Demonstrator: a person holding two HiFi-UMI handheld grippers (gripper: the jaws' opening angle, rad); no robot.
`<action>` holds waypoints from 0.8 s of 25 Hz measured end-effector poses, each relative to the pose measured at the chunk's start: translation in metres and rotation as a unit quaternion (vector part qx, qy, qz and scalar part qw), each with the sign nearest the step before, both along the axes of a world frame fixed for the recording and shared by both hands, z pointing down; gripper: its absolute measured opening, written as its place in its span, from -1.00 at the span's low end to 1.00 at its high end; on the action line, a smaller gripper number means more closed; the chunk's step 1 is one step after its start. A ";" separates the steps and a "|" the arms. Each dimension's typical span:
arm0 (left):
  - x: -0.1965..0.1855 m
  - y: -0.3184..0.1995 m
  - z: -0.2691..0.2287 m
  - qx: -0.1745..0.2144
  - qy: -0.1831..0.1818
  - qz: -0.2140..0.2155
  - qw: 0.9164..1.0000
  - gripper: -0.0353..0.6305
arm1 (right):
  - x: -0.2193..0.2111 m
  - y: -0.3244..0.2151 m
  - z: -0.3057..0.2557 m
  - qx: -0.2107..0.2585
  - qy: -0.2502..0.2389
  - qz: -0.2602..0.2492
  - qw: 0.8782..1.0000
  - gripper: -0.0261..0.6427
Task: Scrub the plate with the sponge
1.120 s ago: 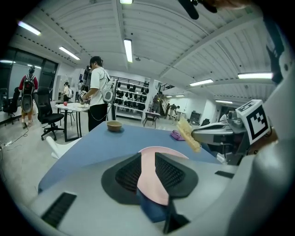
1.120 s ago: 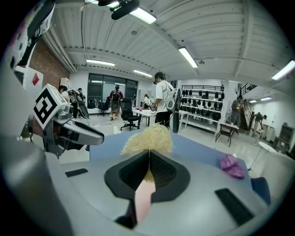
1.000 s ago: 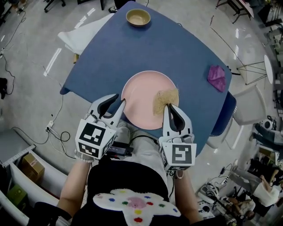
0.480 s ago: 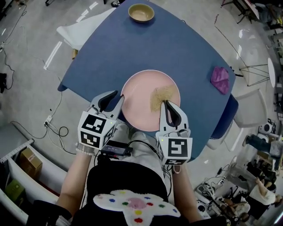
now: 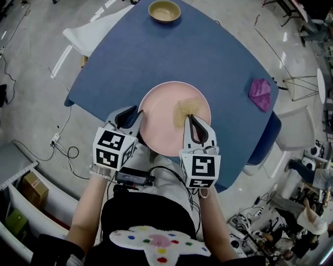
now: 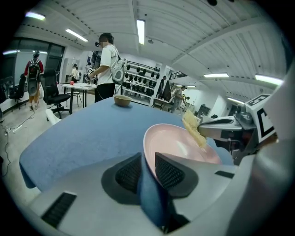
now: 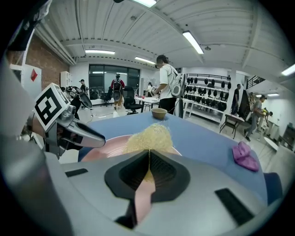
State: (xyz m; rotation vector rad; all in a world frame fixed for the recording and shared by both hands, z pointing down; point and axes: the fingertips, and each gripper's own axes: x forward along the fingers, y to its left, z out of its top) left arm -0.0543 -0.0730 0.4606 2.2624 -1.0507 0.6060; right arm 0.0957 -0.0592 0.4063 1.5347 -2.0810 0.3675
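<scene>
A pink plate (image 5: 161,117) lies on the blue table (image 5: 171,57) near its front edge. My left gripper (image 5: 135,118) is shut on the plate's left rim (image 6: 148,152), one finger on each side of the edge. My right gripper (image 5: 192,122) is shut on a thin yellow sponge (image 5: 185,110), which rests on the right half of the plate (image 7: 99,150). In the right gripper view the sponge (image 7: 148,138) stands up from between the jaws. The sponge (image 6: 193,130) also shows edge-on in the left gripper view, over the plate's far side.
A tan bowl (image 5: 164,11) stands at the table's far edge. A crumpled purple cloth (image 5: 260,93) lies at the right side of the table (image 7: 244,156). People, chairs and racks fill the room behind. Cables run across the floor at the left.
The sponge and my right gripper have slid leftward over the plate. The left gripper keeps its hold on the rim.
</scene>
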 end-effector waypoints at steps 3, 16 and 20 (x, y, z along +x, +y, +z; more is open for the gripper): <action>0.004 -0.002 0.004 -0.006 0.003 -0.003 1.000 -0.62 | 0.005 -0.004 0.009 -0.009 0.004 0.005 1.000 -0.88; 0.012 -0.006 0.006 -0.012 0.008 -0.004 1.000 -0.68 | 0.014 -0.025 0.041 -0.051 0.024 0.018 0.998 -0.88; 0.011 -0.005 0.005 -0.013 0.008 -0.005 1.000 -0.68 | 0.015 -0.030 0.046 -0.059 0.043 0.025 0.997 -0.88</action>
